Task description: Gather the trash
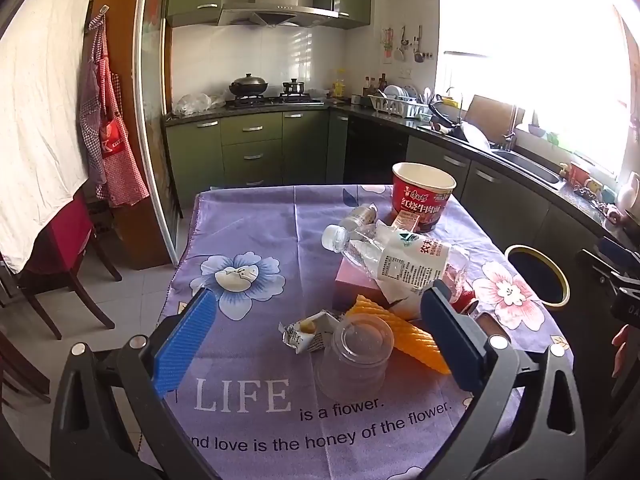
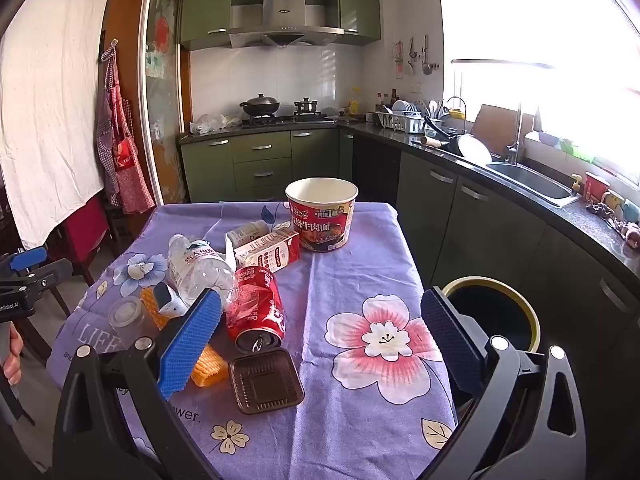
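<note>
The left gripper (image 1: pixel 316 332) was wide open above a clear plastic cup (image 1: pixel 354 356). Beside it the trash lay together on the table (image 2: pixel 352 272): water bottle (image 2: pixel 198 268), red can (image 2: pixel 258 312). The right gripper (image 2: pixel 320 336) was open too, and the bin (image 2: pixel 494 312) stood just beside the table's right edge.

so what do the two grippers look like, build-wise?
Both match: the left gripper and right gripper have black plastic frames with silver round fasteners, and ribbed blue pads on the fingers. White lettering marks each body's side. No cables visible. Bare fingers show at the frame edges; no sleeves visible.
</note>
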